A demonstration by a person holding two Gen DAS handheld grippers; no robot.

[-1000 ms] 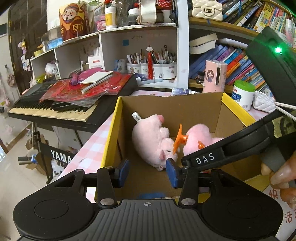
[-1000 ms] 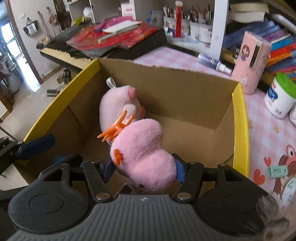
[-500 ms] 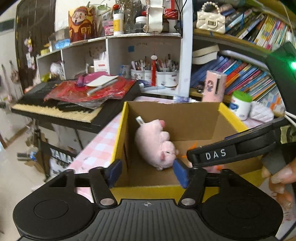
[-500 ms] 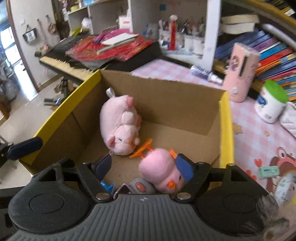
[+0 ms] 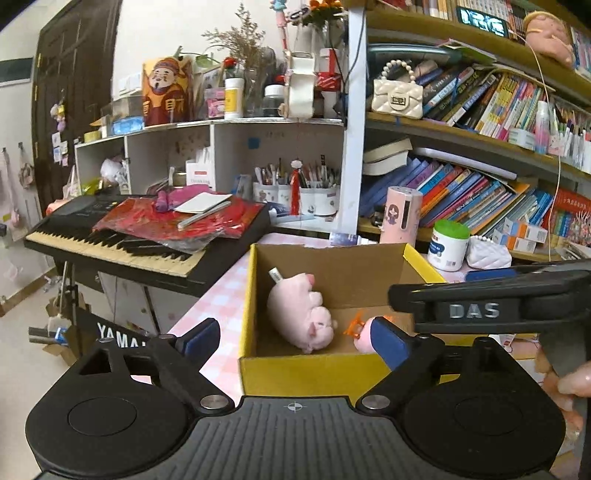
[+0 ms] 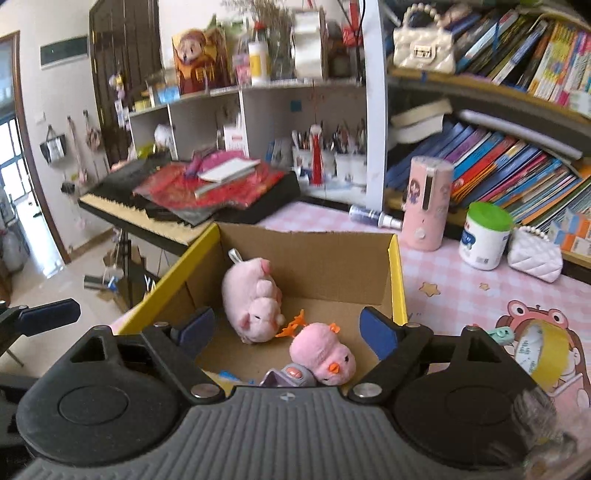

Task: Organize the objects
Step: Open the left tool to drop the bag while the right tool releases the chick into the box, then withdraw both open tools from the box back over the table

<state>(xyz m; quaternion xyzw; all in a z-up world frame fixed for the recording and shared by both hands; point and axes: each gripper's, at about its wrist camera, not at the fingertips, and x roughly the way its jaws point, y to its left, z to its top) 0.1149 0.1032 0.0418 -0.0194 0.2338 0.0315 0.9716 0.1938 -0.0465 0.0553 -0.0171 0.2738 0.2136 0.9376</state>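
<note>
Both claws opening w/ nothing between; pink chick [image 6: 325, 356] in box [image 6: 397, 273], below right claw [image 6: 286, 330].

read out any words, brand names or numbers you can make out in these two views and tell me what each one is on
"DAS": raised letters on the right gripper body, left wrist view.
"YAMA", cut off by the left gripper: keyboard stand panel.
Book spines, the white jar label, the digital clock on the top shelf and the red figure box: print too small or blurred to read.
</note>
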